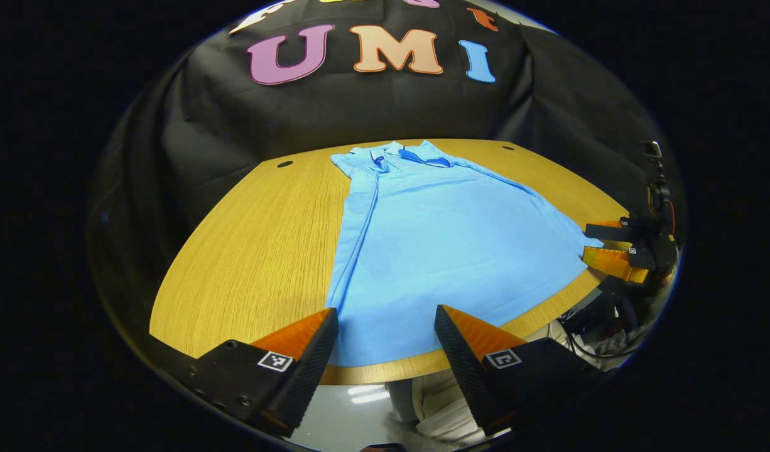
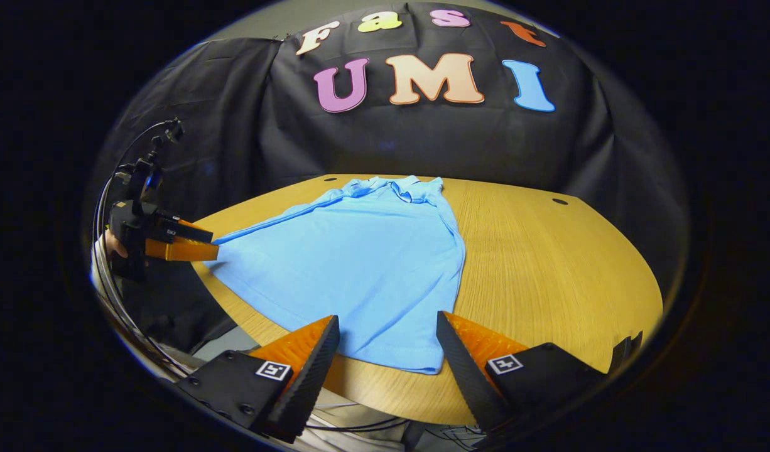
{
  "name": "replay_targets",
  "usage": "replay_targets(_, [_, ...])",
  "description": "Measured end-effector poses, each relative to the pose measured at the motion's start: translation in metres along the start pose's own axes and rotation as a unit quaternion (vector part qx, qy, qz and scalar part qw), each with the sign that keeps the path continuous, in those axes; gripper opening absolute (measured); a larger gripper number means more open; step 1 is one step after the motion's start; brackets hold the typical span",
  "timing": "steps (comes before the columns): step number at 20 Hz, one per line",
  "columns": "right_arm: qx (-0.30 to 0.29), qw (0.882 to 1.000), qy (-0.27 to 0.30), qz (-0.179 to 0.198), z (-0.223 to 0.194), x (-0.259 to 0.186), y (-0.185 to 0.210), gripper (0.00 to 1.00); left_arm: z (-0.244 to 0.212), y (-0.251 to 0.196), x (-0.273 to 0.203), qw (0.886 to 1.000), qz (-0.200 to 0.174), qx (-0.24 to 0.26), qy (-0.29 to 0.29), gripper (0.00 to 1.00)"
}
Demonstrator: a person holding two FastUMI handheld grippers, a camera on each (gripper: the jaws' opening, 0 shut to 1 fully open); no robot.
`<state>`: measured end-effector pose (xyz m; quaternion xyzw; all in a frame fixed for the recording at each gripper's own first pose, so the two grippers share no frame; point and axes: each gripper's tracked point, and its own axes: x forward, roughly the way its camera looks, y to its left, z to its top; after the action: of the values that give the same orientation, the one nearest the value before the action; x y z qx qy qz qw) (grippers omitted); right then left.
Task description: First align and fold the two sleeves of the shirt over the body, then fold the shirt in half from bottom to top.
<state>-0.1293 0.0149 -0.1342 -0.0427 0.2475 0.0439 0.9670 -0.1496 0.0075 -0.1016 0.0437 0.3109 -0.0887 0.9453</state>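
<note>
Here, a blue shirt lies flat on the table, collar far, hem near.
Both hand-held grippers, left and right, hover spread at the hem; the soft, light cloth is probably best pinched at its bottom corners.

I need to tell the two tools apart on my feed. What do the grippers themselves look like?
Each gripper, left and right, has two wedge-shaped fingers with finely ribbed inner faces on black blocky mounts, each mount carrying a small square black-and-white marker. Seen from the right gripper view, the left gripper has a black body with a small camera on a stalk above and thin black cables looping down from it.
</note>
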Motion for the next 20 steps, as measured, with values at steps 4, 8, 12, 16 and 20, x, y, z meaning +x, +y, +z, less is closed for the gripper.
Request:
replay_targets(4, [0.002, 1.000, -0.002, 0.002, 0.000, 0.003, 0.004, 0.98, -0.004, 0.000, 0.004, 1.000, 0.005, -0.014, -0.003, 0.96])
replay_targets(8, [0.000, 1.000, -0.005, 0.004, -0.001, 0.004, 0.007, 0.97, -0.006, -0.001, 0.005, 0.999, 0.013, -0.038, -0.005, 0.97])
replay_targets(12, [0.002, 1.000, -0.004, 0.022, -0.002, 0.006, 0.022, 0.75, -0.002, -0.019, 0.005, 0.999, -0.010, -0.025, -0.022, 0.91])
replay_targets(16, [0.003, 0.999, -0.002, 0.041, -0.002, 0.009, 0.035, 0.36, -0.001, -0.034, 0.009, 0.999, -0.027, -0.010, -0.034, 0.31])
replay_targets(20, [0.004, 0.999, 0.000, 0.041, -0.002, 0.009, 0.036, 0.14, 0.000, -0.035, 0.009, 0.999, -0.023, -0.003, -0.042, 0.05])
